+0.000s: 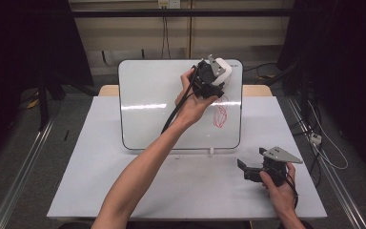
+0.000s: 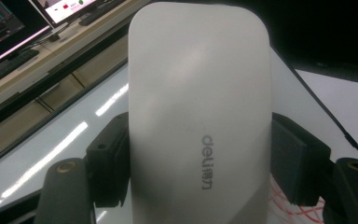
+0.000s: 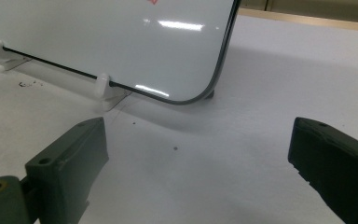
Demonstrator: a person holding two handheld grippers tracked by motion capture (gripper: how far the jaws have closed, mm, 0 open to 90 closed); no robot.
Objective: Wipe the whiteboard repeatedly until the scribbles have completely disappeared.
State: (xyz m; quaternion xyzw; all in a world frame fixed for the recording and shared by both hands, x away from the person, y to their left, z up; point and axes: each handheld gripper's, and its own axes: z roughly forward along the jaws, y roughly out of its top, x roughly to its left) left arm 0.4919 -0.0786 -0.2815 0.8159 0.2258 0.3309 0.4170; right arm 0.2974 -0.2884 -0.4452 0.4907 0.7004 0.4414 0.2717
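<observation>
the left gripper (image 1: 218,71) is raised over the upper right part of the rounded-corner white whiteboard with a thin black edge (image 1: 162,95), and its two black jaws are clamped on the sides of a white rounded rectangular plastic eraser (image 2: 198,107). in the left gripper view the eraser stands up between the jaws and its smooth back carries the grey word "deli", followed by small characters too fine to read, printed sideways along its length. the left hand (image 1: 195,102) wraps the gripper body, with the black cable trailing down along the forearm.

a red scribble of looping marker lines (image 1: 221,114) sits on the whiteboard's right side, just below the raised gripper; a bit of the same red shows at the lower right of the left gripper view. the whiteboard leans tilted on small white clip feet (image 3: 101,84) at its lower edge, standing on the pale grey surface (image 1: 124,181).

the right gripper (image 1: 248,168) rests low near the surface's front right, held by the right hand (image 1: 277,183), well apart from the whiteboard's lower right corner; its jaws stand wide apart with nothing between them, and the grey three-cornered plate sits on top

beyond the whiteboard in the left gripper view, dark monitors (image 2: 9,23) with lit screens stand on a bench, their writing too blurred to read
</observation>
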